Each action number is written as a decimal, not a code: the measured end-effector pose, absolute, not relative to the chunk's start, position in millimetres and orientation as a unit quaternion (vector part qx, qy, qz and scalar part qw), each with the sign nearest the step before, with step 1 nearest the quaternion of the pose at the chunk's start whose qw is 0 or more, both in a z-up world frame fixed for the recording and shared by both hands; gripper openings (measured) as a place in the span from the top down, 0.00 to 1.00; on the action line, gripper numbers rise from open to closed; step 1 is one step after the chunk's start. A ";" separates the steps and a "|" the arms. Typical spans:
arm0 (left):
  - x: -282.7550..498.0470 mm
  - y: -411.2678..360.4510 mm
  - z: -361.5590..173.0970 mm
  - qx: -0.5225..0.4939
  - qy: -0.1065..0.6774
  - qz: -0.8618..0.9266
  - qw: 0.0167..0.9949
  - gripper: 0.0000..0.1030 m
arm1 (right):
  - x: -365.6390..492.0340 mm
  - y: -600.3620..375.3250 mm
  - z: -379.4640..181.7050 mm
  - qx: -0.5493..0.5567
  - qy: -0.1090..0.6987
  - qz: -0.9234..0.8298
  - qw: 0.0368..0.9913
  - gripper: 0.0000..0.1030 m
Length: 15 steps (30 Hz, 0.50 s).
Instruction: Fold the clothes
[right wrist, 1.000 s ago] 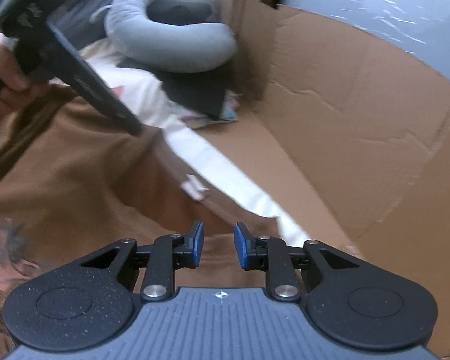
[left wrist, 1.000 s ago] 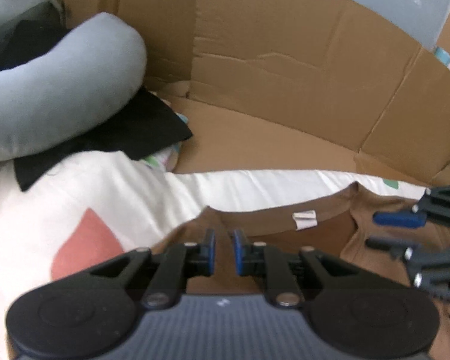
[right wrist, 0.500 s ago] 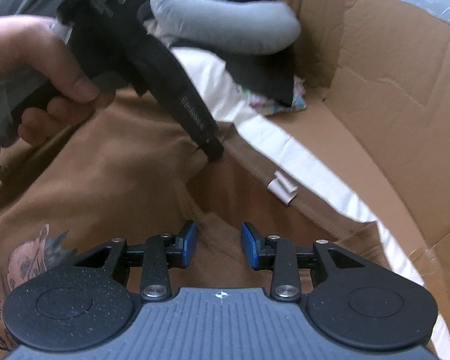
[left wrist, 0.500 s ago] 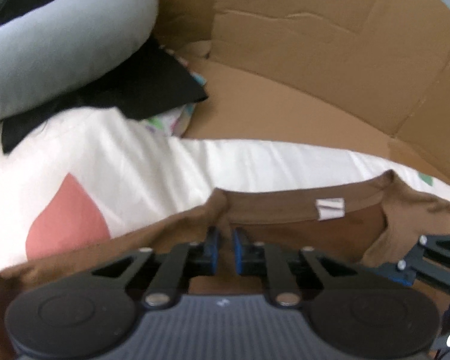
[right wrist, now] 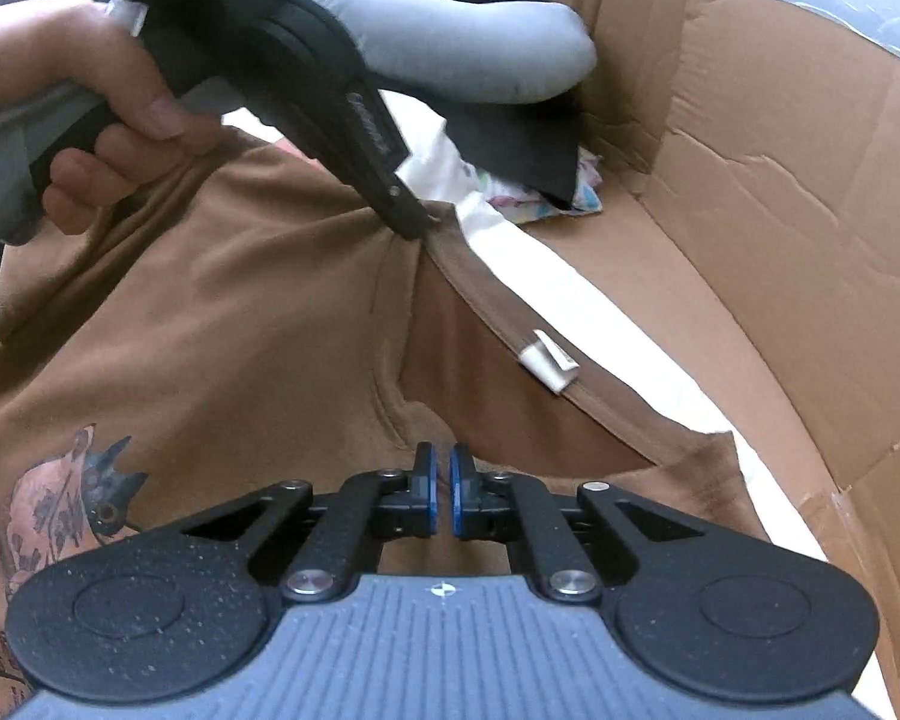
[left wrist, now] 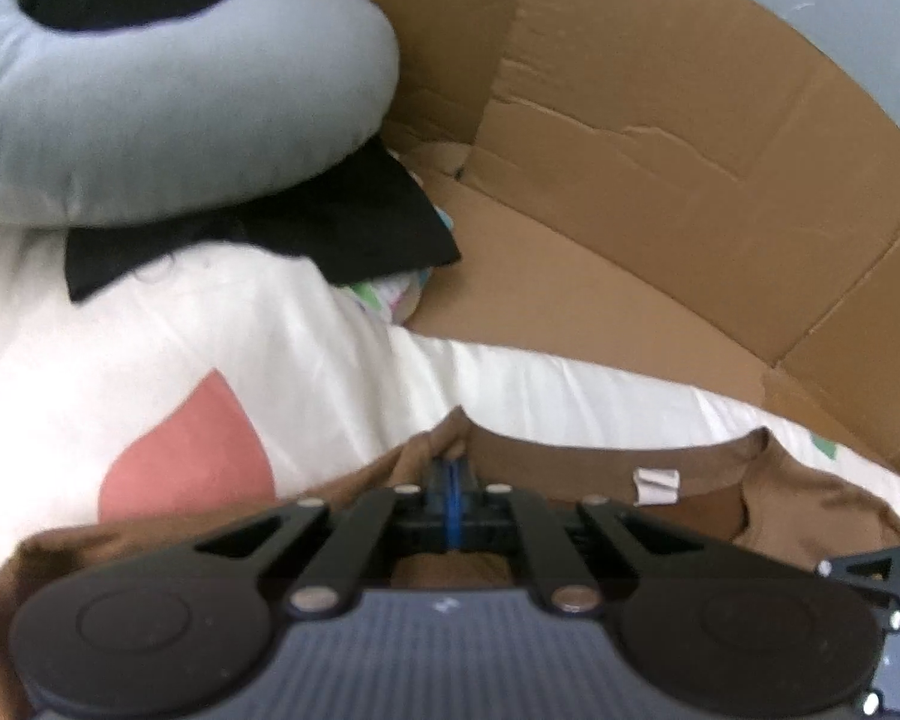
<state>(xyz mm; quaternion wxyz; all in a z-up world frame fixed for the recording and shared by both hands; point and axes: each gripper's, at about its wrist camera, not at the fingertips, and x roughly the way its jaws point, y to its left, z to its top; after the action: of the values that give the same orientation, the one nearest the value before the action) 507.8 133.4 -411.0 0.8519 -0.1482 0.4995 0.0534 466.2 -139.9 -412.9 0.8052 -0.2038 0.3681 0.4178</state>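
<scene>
A: Where is the garment?

B: The brown T-shirt (right wrist: 222, 324) lies spread on a white sheet (left wrist: 258, 348) with a pink shape printed on it. In the right wrist view it fills the middle and the side toward nine o'clock, with a printed graphic (right wrist: 72, 492) down at eight o'clock. Its neckline runs from the centre out toward four o'clock, and a small white tag (right wrist: 549, 366) sits on the collar band.

A: What is the left gripper (right wrist: 411, 225) doing?

B: Its jaws have just been closing and are now pressed together on a raised fold of the collar, at the neckline's end. From its own camera the blue pads (left wrist: 450, 498) meet with brown cloth bunched up at twelve o'clock of them. A hand (right wrist: 84, 102) holds its handle at ten o'clock in the right wrist view.

A: And the right gripper (right wrist: 442, 501)?

B: Its jaws have also just been closing. They stand almost together over the front edge of the neck opening, near the collar's other end. The cloth lies right at the pads, and they appear to pinch its edge.

A: What lies around them?

B: A grey neck pillow (left wrist: 150, 102) rests at eleven o'clock in the left wrist view on a black cloth (left wrist: 354, 222). Cardboard walls (left wrist: 660, 168) stand from twelve to three o'clock.
</scene>
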 end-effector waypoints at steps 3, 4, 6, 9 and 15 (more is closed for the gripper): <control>504.2 134.0 -411.9 -0.170 0.499 0.032 0.849 0.94 | 467.6 -147.8 -411.6 -0.201 0.374 0.404 0.810 0.95; 502.0 132.0 -411.2 -0.169 0.497 0.026 0.851 0.92 | 468.6 -150.5 -411.3 -0.201 0.375 0.399 0.812 0.95; 497.4 126.1 -411.9 -0.161 0.499 0.016 0.851 0.91 | 471.9 -159.1 -408.6 -0.192 0.377 0.390 0.818 0.95; 489.1 115.2 -411.1 -0.149 0.499 0.002 0.854 0.91 | 476.1 -173.8 -402.7 -0.173 0.376 0.378 0.828 0.95; 468.2 86.9 -415.8 -0.131 0.501 -0.051 0.854 0.75 | 474.6 -205.2 -392.2 -0.150 0.374 0.353 0.844 0.94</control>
<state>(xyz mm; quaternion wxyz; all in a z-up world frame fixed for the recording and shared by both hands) 468.2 86.9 -415.8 0.8538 -0.1311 0.5013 -0.0507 474.6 -205.2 -392.2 0.8444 -0.1497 0.3740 0.3531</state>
